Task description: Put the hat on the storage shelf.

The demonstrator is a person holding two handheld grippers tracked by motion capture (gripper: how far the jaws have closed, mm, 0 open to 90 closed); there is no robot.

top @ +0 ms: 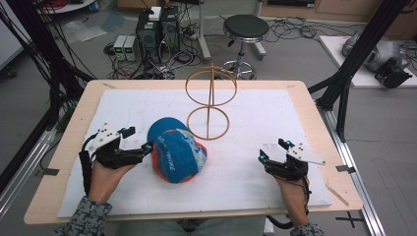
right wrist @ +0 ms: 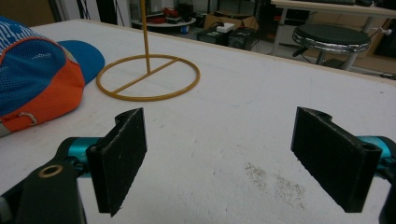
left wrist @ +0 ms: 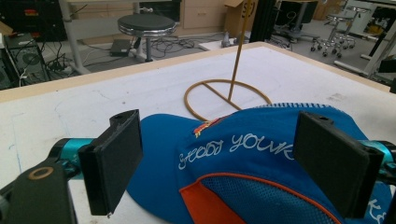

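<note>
Nothing looked done yet: the blue cap (top: 174, 155) lay mid-frame on the worktop (top: 255, 162), ungripped. Your left hand-held gripper (top: 146, 147) gaped beside it; your right hand-held gripper (top: 272, 150) waited lower right, spread and empty.

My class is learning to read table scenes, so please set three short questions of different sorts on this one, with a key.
1. True or false: the left tongs are shut on the cap.
2. What stands beyond the cap? A) a wire stand B) a mug C) a book
3. Fill in: the right tongs are open above the bare white ____.

Key: 1 false, they are open, jaws either side of the cap. 2 A. 3 mat.
</note>
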